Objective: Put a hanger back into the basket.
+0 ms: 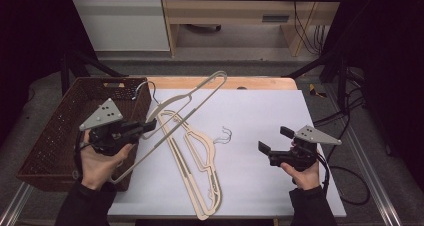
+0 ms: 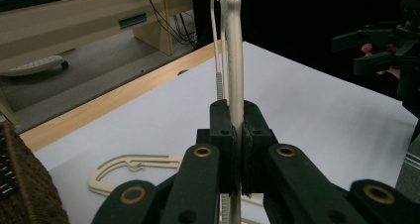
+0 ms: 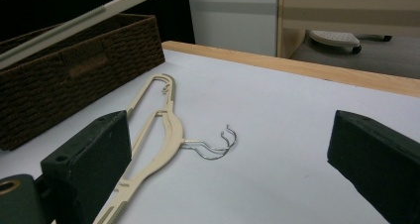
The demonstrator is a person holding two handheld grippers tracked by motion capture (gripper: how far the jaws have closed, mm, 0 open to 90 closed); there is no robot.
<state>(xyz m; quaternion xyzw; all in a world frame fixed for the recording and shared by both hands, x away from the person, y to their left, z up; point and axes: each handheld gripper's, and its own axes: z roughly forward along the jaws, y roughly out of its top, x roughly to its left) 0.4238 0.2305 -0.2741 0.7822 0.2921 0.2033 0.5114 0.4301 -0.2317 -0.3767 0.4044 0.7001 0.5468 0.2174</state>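
My left gripper (image 1: 150, 127) is shut on a cream plastic hanger (image 1: 192, 98) and holds it raised and slanted over the table's left side, its lower end beside the basket. In the left gripper view the pads (image 2: 222, 125) clamp the hanger's thin bar (image 2: 235, 45), which stands upright between them. Two more cream hangers (image 1: 197, 158) lie overlapped on the white sheet, their metal hooks (image 1: 223, 135) pointing right. My right gripper (image 1: 272, 142) hovers open to the right of them with nothing between its fingers. Its own view looks past the wide-apart gripper (image 3: 230, 135) at the lying hangers (image 3: 161, 120).
A dark brown woven basket (image 1: 55, 131) stands at the table's left edge. The white sheet (image 1: 270, 111) covers most of the wooden table (image 1: 260, 82). Cables trail off to the right. A desk and cabinet stand beyond the far edge.
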